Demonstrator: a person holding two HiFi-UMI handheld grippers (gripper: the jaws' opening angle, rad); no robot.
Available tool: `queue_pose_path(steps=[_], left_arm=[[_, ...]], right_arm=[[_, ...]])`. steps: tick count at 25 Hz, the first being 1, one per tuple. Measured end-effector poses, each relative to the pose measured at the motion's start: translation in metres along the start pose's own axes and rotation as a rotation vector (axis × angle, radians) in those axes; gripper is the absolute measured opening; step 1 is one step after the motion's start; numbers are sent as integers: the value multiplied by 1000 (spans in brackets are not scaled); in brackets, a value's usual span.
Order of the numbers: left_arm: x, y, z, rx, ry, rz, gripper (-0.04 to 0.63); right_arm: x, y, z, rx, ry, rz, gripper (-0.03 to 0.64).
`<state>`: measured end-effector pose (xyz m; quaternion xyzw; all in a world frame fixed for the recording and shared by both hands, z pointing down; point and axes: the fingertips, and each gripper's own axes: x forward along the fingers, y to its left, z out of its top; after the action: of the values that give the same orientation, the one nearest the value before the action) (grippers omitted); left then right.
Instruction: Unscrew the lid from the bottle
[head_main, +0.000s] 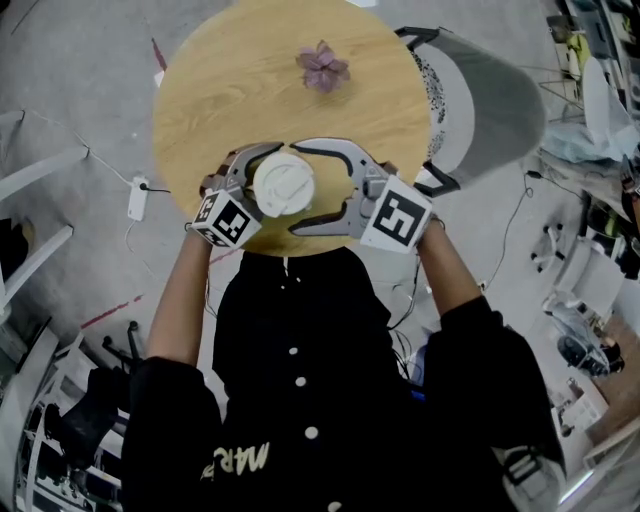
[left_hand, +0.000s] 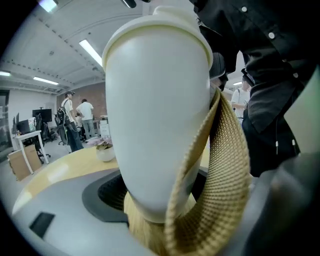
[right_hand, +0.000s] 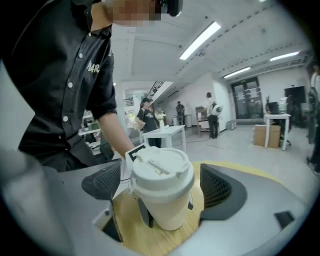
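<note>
White bottle (left_hand: 155, 115), lid (right_hand: 161, 169) on, tight in left gripper (left_hand: 185, 200) jaws; right gripper (right_hand: 161, 186) jaws wide around lid.

In the left gripper view a strap (left_hand: 225, 185) covers the lower right of the bottle (left_hand: 155, 115); from your head view the lid (head_main: 283, 183) hides its body.

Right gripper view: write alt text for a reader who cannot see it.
A white bottle with its white lid on stands on a wooden table between the open jaws of the right claw, neither jaw touching it. The left claw grips the bottle lower down, and a person in a black shirt fills the left side.
</note>
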<state>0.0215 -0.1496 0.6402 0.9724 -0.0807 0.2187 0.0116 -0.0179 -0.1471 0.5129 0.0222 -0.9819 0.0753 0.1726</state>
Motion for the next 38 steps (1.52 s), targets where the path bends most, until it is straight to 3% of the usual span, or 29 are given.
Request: queue_pose_path(steps=[4,7,10,13,18,20,22,27,35,38], left_arm=[[-1,0,0,-1,-5,2,368],[-1,1,0,-4,-6,4,368],[-1,1,-1,-8,-7,2,368],[-2,0,0,0,-2,-9,368],[2,2,4,-10,-10,-23,368],[2,3,3,-16,-11,-19,368],[2,2,2,-8,-9,-21,368],[0,0,-2,6,3,-26,369],[0,1,-1,5,-7,-22,368],[-1,1,1,2,-11,-23,368]], right_arm=[[4,-9,8,63,-97,-291,491],[12,-15,11,40,-130,-397,483],[16,-17,10,9,-126,-440,453],[17,-11,10,-48,-109,-312,451],[14,-4,4,-145,-15,155,449],[13,-2,1,-147,37,240,449],[14,1,-3,-140,64,250,449],[14,0,-2,-108,23,107,471],[13,-11,6,34,-80,-394,499],[18,-17,9,19,-90,-456,459]])
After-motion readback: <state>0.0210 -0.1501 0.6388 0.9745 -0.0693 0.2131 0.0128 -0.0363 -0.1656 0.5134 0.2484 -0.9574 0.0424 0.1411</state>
